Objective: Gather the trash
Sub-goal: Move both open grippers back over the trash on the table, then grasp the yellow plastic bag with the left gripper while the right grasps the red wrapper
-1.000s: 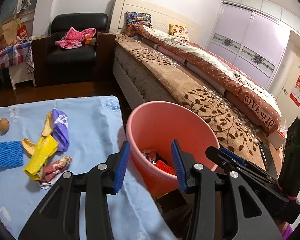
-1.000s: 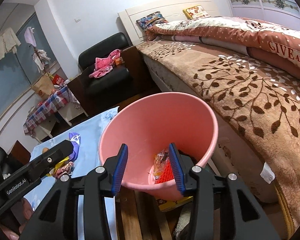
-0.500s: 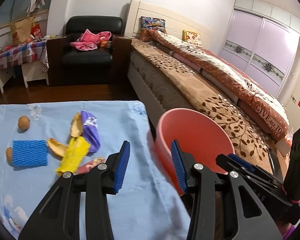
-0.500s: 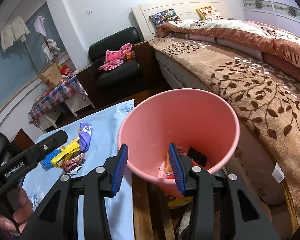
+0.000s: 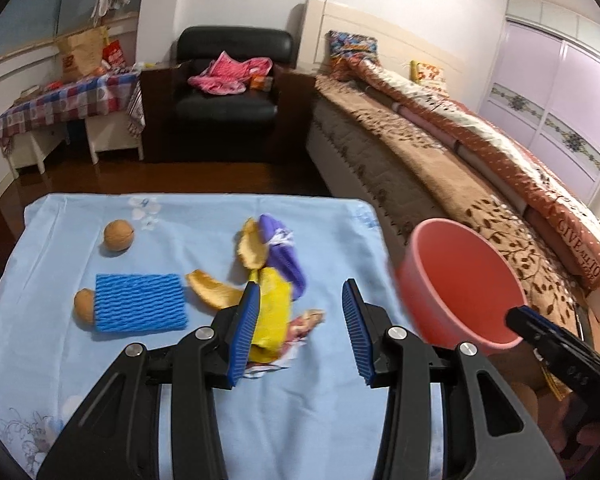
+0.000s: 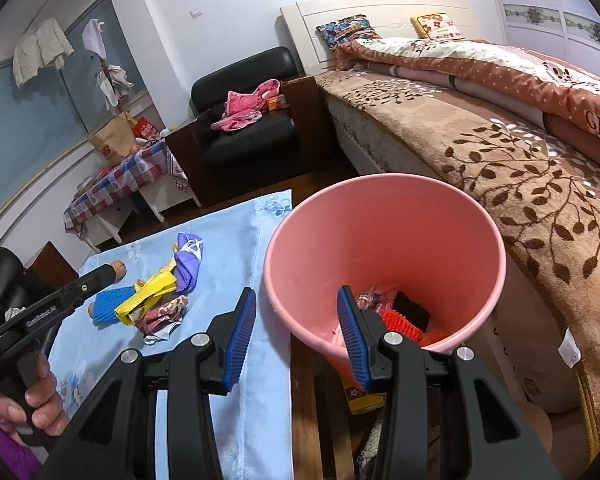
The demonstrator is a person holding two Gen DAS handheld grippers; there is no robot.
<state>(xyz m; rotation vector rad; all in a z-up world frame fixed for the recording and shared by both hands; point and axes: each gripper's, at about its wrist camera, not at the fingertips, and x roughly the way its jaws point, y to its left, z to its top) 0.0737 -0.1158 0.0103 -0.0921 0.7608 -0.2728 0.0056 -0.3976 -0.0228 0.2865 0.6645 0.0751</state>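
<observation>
1. Left gripper [image 5: 302, 328]: its blue-padded fingers [image 5: 244, 330] stand spread with nothing pinched between them, above the near half of the counter [image 5: 320, 432], which is covered by a pale blue cloth.
2. Trash on the counter: a yellow wrapper [image 5: 274, 312] shows just behind the left finger and in the gap between the fingers; a printed reddish wrapper [image 5: 300, 322] lies partly under it.
3. A purple wrapper [image 5: 282, 254] lies beyond the yellow one and touches its far end; two pieces of orange peel [image 5: 252, 250] lie beside these, one against the purple wrapper, one nearer the blue foam net [image 5: 140, 302].
4. The blue foam net lies flat to the left of the peel, with a brown nut [image 5: 85, 305] at its left edge and a second nut [image 5: 118, 235] apart, farther back.
5. Pink bin [image 6: 384, 252]: it stands off the right edge of the counter, between counter and bed [image 6: 520, 152]; several pieces of trash, among them something red and something black, lie at its bottom.
6. Right gripper [image 6: 296, 330]: its fingers are spread and empty, poised over the bin's near rim and the counter's right edge.
7. A person's hand [image 6: 32, 392] grips the left gripper's handle in the right wrist view.
</observation>
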